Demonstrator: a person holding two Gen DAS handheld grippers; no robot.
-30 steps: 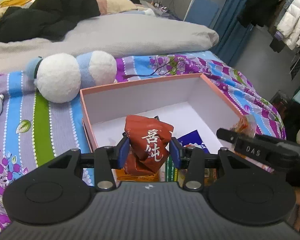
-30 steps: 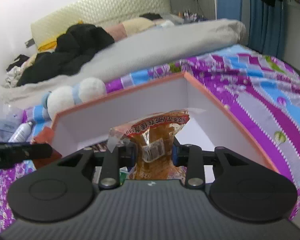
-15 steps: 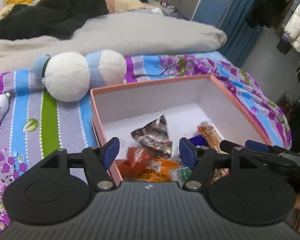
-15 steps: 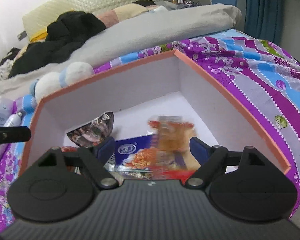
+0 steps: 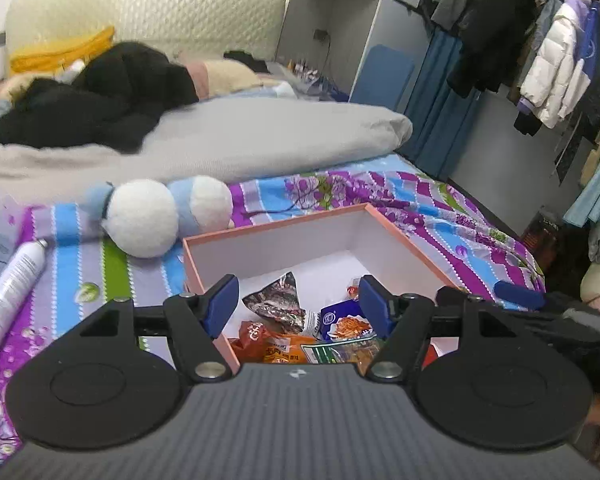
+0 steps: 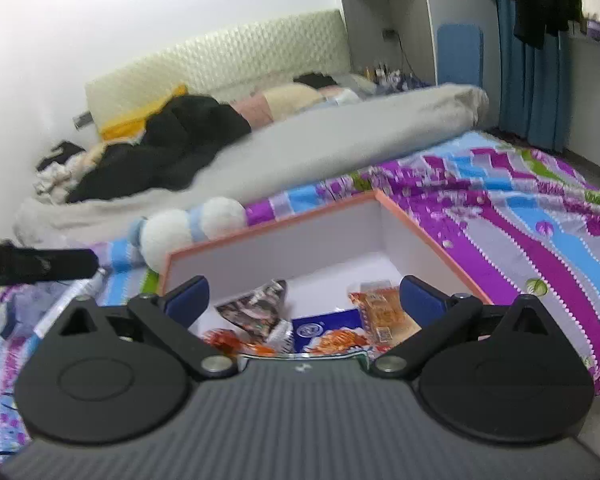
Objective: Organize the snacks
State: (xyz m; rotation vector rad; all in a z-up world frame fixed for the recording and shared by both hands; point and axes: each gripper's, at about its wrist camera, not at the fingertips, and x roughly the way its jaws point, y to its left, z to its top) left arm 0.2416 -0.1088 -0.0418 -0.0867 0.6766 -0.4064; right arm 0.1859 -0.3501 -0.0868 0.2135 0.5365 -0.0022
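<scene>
An orange-rimmed box (image 5: pixel 276 232) with a white inside lies on the striped bedspread. In it lie several snack packets: a dark foil one (image 5: pixel 276 300), a red one (image 5: pixel 256 332), a blue one (image 5: pixel 340 318) and an orange one (image 6: pixel 384 312). My left gripper (image 5: pixel 298 292) hovers above the box's near left corner, open and holding nothing. My right gripper (image 6: pixel 304 292) hangs over the box's near edge (image 6: pixel 268 224); its jaws are opening wide with nothing between them. The packets lie well below both pairs of fingers.
A white and blue plush toy (image 5: pixel 156 216) rests just behind the box. A white spray can (image 5: pixel 12 292) lies at the left. A grey duvet (image 5: pixel 260 136) and black clothing cover the far bed. The bed's edge and hanging clothes (image 5: pixel 552 72) are at the right.
The left gripper let go of the red packet and the right one of the orange packet. Both packets now lie in the box. Both grippers rose and drew back.
</scene>
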